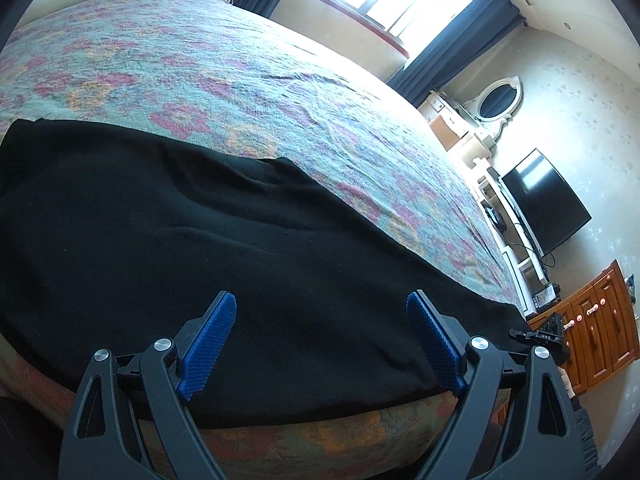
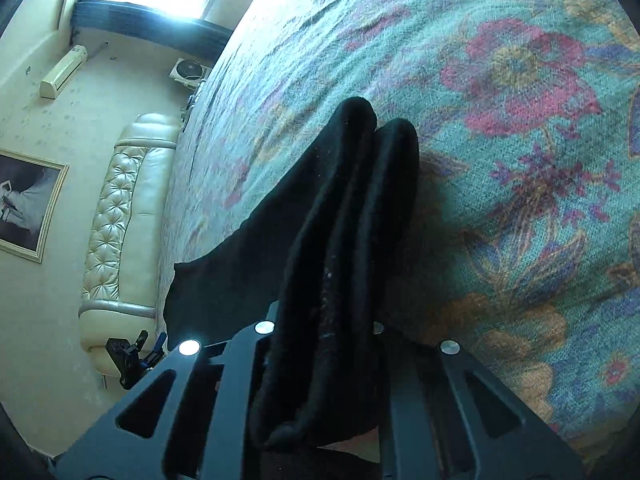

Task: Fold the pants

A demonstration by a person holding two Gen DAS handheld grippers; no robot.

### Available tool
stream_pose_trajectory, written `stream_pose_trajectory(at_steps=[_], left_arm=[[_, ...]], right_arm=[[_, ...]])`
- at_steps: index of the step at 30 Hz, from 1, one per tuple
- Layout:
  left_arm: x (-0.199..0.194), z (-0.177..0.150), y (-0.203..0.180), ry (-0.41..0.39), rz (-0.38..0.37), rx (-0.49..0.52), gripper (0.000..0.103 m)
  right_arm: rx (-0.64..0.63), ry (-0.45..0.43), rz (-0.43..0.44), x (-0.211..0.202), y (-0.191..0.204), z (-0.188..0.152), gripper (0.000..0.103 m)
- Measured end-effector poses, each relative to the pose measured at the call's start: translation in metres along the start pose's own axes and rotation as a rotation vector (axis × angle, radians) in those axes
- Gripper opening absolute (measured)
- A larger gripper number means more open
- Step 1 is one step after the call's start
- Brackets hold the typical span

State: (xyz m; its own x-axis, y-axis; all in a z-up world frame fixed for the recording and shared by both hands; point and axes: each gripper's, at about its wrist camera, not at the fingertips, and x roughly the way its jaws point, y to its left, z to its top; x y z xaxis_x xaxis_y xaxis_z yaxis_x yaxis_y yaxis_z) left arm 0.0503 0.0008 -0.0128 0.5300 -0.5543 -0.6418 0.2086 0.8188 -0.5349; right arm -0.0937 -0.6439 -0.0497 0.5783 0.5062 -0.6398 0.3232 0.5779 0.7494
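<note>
Left wrist view: the left gripper (image 1: pixel 320 340) hangs low over the near edge of the bed, its blue-padded fingers (image 1: pixel 210 346) spread wide apart with nothing between them, pointing forward across the black pants (image 1: pixel 200 232). The pants lie flat just ahead of and beneath the fingertips, reaching past the frame edge on the gripper's left and tapering toward its right, where the other tool's black body (image 1: pixel 548 336) shows beside the cloth. In the right wrist view the right gripper (image 2: pixel 326 332) is tilted steeply sideways and clamped on a bunched fold of the pants (image 2: pixel 340 240); the thick doubled cloth rises between the finger frames and hides the pads completely, so the contact itself cannot be seen, and the fold's lower end sits at the bottom between the finger frames. Beyond the pants, the flowered bedspread (image 1: pixel 240 80) stretches wide and bare ahead of the left gripper and to the right of the right one (image 2: pixel 520 160). The bed's near edge runs directly under the left fingers; a padded headboard (image 2: pixel 120 216) bounds the bed far to the right gripper's left, and a television (image 1: pixel 544 200) stands off the left gripper's right.
</note>
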Motion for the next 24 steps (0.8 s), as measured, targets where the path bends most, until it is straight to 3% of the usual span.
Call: stream_pose_trajectory(at_steps=[6, 14, 24], left_arm=[[-0.012, 0.007, 0.018, 0.005, 0.015, -0.01, 0.086], [-0.028, 0.009, 0.042, 0.016, 0.038, 0.014, 0.086], [-0.056, 0.014, 0.09, -0.014, 0.07, -0.062, 0.086]], right_arm=[[-0.054, -0.071, 0.004, -0.02, 0.061, -0.003, 0.011], [-0.165, -0.083, 0.035, -0.037, 0.158, -0.004, 0.011], [-0.337, -0.019, -0.038, 0.011, 0.292, -0.023, 0.011]])
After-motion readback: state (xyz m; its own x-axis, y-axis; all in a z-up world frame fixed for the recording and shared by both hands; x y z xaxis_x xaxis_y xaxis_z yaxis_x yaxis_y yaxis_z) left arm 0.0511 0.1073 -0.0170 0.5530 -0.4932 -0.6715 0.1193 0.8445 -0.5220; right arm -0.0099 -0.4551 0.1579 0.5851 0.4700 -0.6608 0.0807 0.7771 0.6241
